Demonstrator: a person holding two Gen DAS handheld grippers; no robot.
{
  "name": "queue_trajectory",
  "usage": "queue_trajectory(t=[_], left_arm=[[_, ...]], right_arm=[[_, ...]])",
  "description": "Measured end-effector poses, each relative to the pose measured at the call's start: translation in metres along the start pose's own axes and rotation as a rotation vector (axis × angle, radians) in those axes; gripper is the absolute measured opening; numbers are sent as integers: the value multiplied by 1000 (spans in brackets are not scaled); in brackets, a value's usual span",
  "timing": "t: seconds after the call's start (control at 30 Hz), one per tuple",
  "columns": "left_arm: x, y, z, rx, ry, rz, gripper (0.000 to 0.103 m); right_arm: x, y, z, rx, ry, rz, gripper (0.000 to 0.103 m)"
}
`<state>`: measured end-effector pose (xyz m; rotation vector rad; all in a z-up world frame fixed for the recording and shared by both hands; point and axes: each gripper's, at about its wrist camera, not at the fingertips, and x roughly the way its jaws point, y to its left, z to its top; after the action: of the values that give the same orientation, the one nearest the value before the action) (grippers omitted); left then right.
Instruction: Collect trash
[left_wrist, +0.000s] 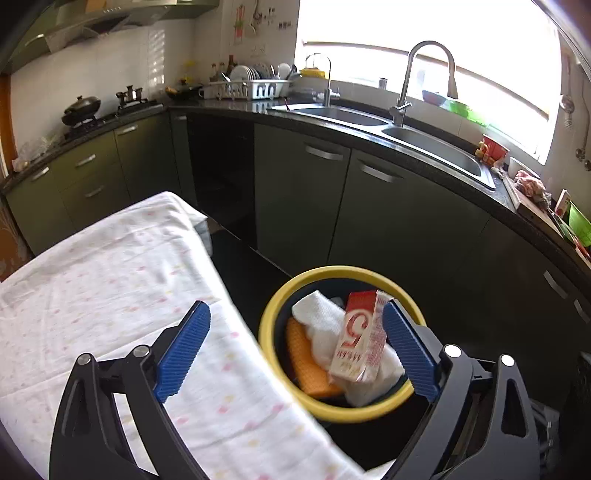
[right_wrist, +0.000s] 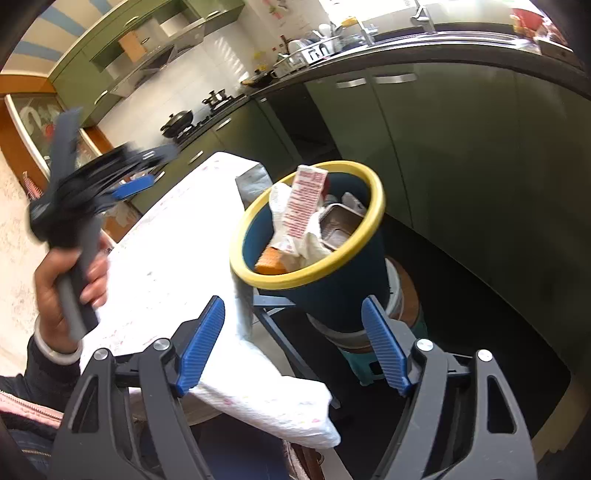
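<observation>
Check first the cloth-covered table (left_wrist: 110, 277) on the left for any piece of trash; none to see on the part in view. Above its edge, the left gripper (left_wrist: 297, 347): spread wide, nothing between the blue pads (left_wrist: 184, 347), the right pad just beside the red-and-white carton (left_wrist: 360, 336), contact impossible to tell. Lift straight up and away from there, without brushing the carton, because it stands tilted on top of the pile and could probably tip over the rim. Further right, the yellow-rimmed bin (left_wrist: 269, 332), just beside the table edge and already nearly full: an orange sponge (left_wrist: 303, 354) low at the left, a white paper towel (left_wrist: 321, 321) over it, the carton leaning on the towel, and, in the right wrist view, a foil tray (right_wrist: 340, 225) at the far side. Place any next item low and toward the middle, not on the leaning carton. Right gripper (right_wrist: 293, 347) likewise wide open and empty, low in front of the bin; avoid bumping the bin wall, since the bin seems to stand raised on a stool (right_wrist: 369, 365).
</observation>
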<state>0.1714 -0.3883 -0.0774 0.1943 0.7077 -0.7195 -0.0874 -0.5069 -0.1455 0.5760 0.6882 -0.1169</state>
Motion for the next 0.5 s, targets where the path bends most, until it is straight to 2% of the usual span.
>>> queue_trajectory(t=[0.17,0.3,0.47,0.5], left_arm=[[-71,39,-37,-1,-57,61,98],[-131,80,-70,-43,-120,162,98],[-194,131,-109,-132,-178,297,98],[-208,141,-118,-146,-190,325,98]], right_arm=[[9,27,0,-56,26,30,73],[14,59,1,-128,43,50,74],[14,107,0,-233,24,69,83],[12,113,0,-246,15,68,87]])
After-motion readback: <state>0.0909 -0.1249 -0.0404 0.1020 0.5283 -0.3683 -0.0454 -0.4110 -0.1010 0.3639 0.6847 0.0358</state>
